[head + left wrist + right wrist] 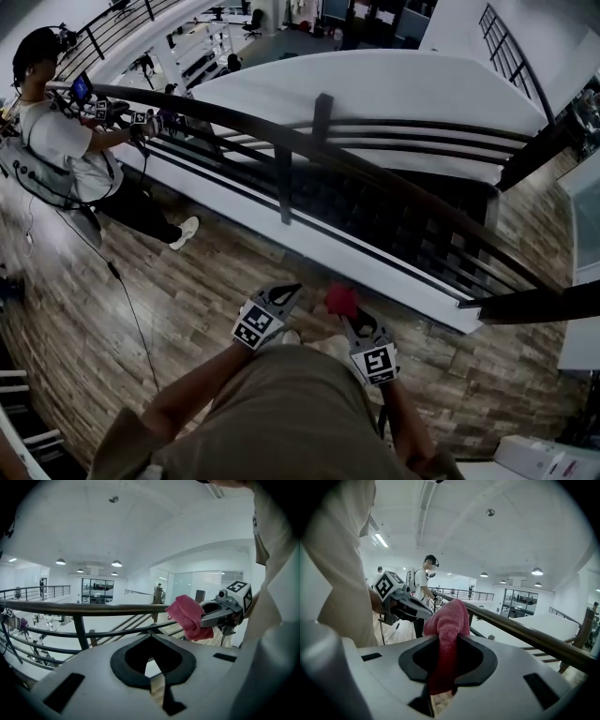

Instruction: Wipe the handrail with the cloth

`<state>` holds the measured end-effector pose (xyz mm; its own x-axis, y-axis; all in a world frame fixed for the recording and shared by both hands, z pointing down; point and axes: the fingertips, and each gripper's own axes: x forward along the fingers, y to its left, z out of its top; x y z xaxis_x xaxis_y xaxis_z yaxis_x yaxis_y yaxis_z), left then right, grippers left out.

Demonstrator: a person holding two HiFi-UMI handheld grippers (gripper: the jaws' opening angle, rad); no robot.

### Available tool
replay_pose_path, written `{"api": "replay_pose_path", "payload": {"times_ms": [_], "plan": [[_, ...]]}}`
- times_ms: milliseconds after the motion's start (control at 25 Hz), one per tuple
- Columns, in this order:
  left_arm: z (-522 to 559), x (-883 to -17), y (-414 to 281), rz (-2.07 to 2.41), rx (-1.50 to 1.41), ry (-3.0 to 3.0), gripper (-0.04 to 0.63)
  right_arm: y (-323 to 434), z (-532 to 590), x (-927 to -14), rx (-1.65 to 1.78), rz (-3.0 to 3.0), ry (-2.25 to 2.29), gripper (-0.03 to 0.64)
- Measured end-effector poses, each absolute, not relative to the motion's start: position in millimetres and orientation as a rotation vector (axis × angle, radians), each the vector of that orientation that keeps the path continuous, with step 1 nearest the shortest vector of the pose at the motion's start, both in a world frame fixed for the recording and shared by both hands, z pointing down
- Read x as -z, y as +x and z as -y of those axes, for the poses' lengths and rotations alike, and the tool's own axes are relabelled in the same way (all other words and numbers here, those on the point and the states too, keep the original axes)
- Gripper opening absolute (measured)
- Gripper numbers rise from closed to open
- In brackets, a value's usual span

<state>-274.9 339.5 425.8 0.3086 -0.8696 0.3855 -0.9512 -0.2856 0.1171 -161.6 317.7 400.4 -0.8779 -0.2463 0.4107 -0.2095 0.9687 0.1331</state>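
Cloth pinched in my right gripper, handrail ahead of both tips
My right gripper [449, 641] clamps the pink cloth [449, 618], which bunches above its tips and hangs down between the jaws. My left gripper [151, 635], just beside it, is pressed together on nothing. The dark handrail [234, 116] runs across ahead of both grippers, clear of the cloth

I'm counting two claws, the left claw [287, 292] and the right claw [350, 321], one cloth [340, 299], one handrail [93, 608] and one other person [61, 141].
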Motion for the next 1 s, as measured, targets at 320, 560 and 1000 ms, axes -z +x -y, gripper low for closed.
{"api": "replay_pose_path", "payload": {"times_ms": [320,560,1000], "plan": [[-340,-417,-273,1.696,-0.323,2.229,0.015,-160,-316,-394,0.168,2.679,0.258,0.085],[-329,-402,-293,1.746,-0.321,2.193,0.015,-178,-295,-377,0.190,2.696,0.223,0.086],[-249,-378,-276,1.782,-0.328,2.153,0.015,-175,-211,-345,0.194,2.728,0.183,0.086]]}}
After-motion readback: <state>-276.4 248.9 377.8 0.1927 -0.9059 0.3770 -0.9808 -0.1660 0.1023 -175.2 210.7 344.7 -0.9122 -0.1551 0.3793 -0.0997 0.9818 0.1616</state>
